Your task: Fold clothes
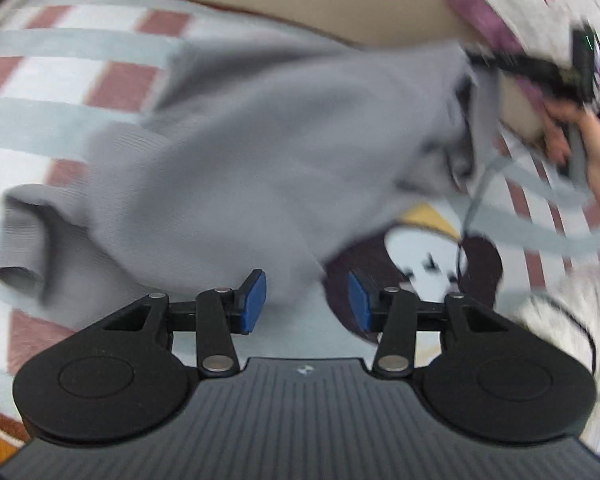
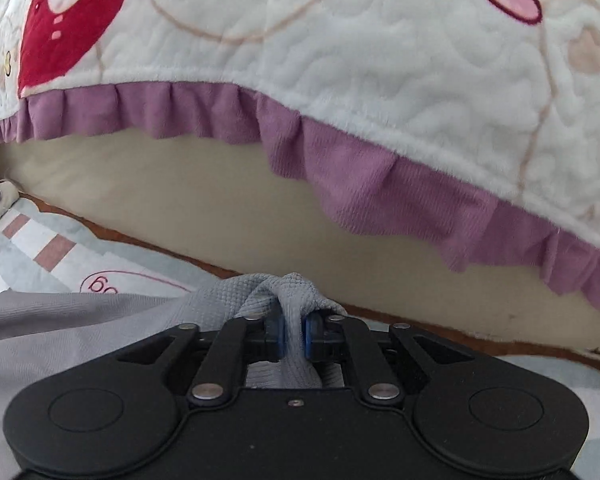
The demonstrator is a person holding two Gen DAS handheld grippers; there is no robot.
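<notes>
A grey knit garment (image 1: 268, 152) lies spread on a checked mat, a cuffed end at the left. My left gripper (image 1: 306, 300) is open and empty, its blue pads (image 1: 256, 300) just above the garment's near edge. My right gripper (image 2: 293, 338) is shut on a bunched fold of the grey garment (image 2: 284, 292) and holds it up. In the left wrist view the right gripper (image 1: 480, 60) lifts the garment's far right corner, blurred.
The mat (image 1: 60, 76) has pink, white and pale blue checks and a penguin picture (image 1: 424, 252). A beige mattress side (image 2: 180, 200) with a white quilt and purple frill (image 2: 340, 172) stands just behind the mat. A black cable (image 1: 466, 216) hangs at right.
</notes>
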